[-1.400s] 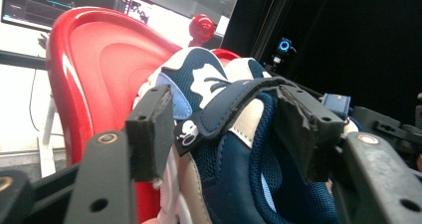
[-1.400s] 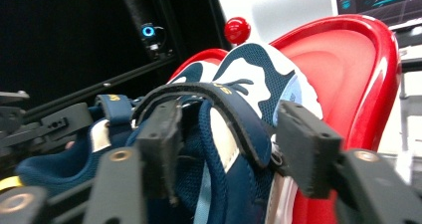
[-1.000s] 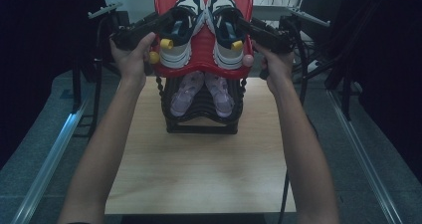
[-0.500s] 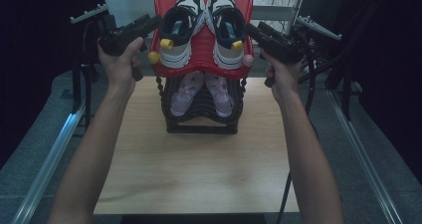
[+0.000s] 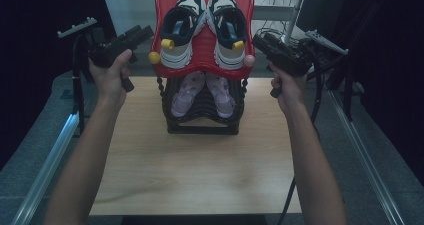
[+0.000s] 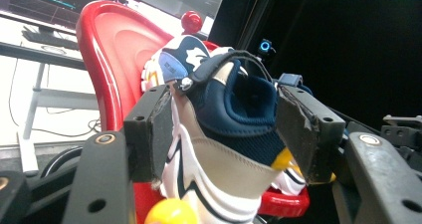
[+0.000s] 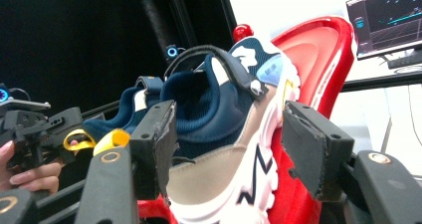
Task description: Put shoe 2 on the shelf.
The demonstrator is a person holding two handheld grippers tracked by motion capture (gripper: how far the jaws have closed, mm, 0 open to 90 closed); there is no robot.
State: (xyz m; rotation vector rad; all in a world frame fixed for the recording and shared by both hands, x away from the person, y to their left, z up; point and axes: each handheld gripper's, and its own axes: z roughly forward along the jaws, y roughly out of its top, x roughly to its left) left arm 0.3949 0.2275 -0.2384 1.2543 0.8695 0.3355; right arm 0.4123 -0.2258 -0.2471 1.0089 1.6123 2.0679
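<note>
Sneakers [image 5: 205,30]: two navy, two lilac [image 5: 204,94].

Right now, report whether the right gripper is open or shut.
Open: the right gripper has its jaws apart, and the navy sneaker heel shows between them unpinched.

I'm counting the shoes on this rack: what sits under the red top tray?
Under the red top tray, a pair of pale purple shoes lies on the black lower shelf. Their toe ends show; the tray covers their heels and anything farther back.
</note>
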